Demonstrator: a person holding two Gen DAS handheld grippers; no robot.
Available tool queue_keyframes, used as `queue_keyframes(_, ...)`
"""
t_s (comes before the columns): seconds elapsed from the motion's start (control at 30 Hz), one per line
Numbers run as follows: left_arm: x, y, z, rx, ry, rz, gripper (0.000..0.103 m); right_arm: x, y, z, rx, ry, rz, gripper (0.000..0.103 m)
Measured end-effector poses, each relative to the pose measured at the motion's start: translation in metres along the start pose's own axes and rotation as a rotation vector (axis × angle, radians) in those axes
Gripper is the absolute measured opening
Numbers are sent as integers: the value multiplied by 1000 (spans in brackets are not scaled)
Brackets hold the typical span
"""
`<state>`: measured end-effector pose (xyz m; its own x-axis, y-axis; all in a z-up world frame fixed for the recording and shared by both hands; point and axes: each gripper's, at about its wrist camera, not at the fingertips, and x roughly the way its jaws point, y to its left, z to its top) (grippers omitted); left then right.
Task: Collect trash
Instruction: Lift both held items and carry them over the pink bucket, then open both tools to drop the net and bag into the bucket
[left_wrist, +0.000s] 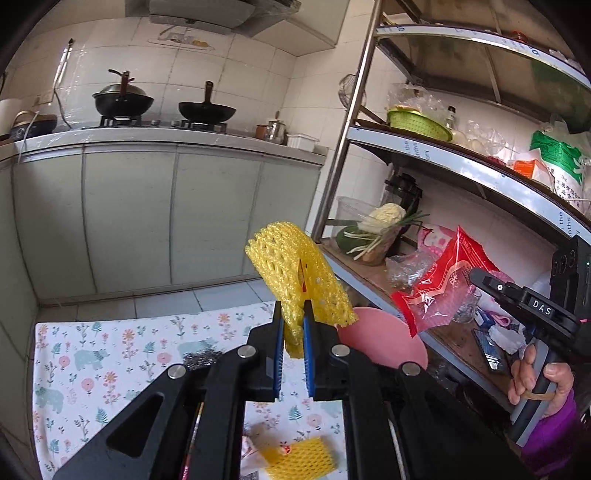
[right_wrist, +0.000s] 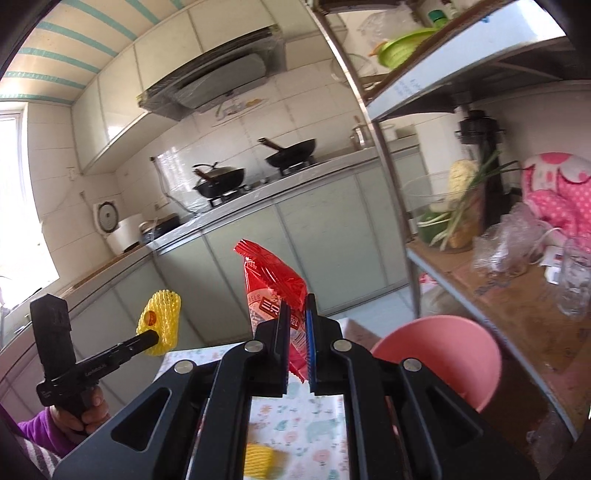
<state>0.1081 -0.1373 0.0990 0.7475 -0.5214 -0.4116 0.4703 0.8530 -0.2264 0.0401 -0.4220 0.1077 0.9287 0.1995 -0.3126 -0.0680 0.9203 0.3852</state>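
"DAS" stands in white letters on the right gripper (left_wrist: 476, 275) body. The shelf edge strip (left_wrist: 424, 149) above it reads "the", with the other words cut off. The red wrapper (right_wrist: 275, 291) print is illegible.

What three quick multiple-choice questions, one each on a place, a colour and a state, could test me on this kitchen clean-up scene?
1. Where does the pink bin stand?
A. On the stove
B. Beside the flowered table, by the metal shelf rack
C. On the top shelf

2. What colour is the foam fruit net in the left tool?
A. Yellow
B. Green
C. White

3. What state is the right tool in?
A. Open and empty
B. Lying on the table
C. Shut on a red snack wrapper

Answers:
1 B: its rim shows next to the tablecloth and below the shelf rack.
2 A: the mesh between the blue pads is bright yellow.
3 C: the wrapper is pinched between its pads, held up off the table.
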Motion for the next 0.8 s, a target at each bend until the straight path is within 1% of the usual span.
queue_keyframes(0.13, 33, -27, 5, 20, 38, -82, 8, -1, -17, -3, 20, -4, -74, 8)
queue_keyframes(0.23, 62, -48, 4, 47, 75, -111, 8, 1, -28, -10, 4, 4, -140, 8)
queue_keyframes(0.4, 108, -75, -5, 70, 157, -150, 8, 9, -47, -20, 22, 29, -183, 8)
queue_keyframes(0.5, 135, -88, -13, 73, 210, -167, 8, 15, -55, -25, 34, 40, -202, 8)
queue_keyframes(0.63, 162, -97, -20, 66, 275, -170, 8, 23, -68, -30, 53, 54, -227, 8)
queue_keyframes(0.8, 184, -110, -29, 95, 320, -156, 8, 37, -81, -38, 55, 88, -268, 8)
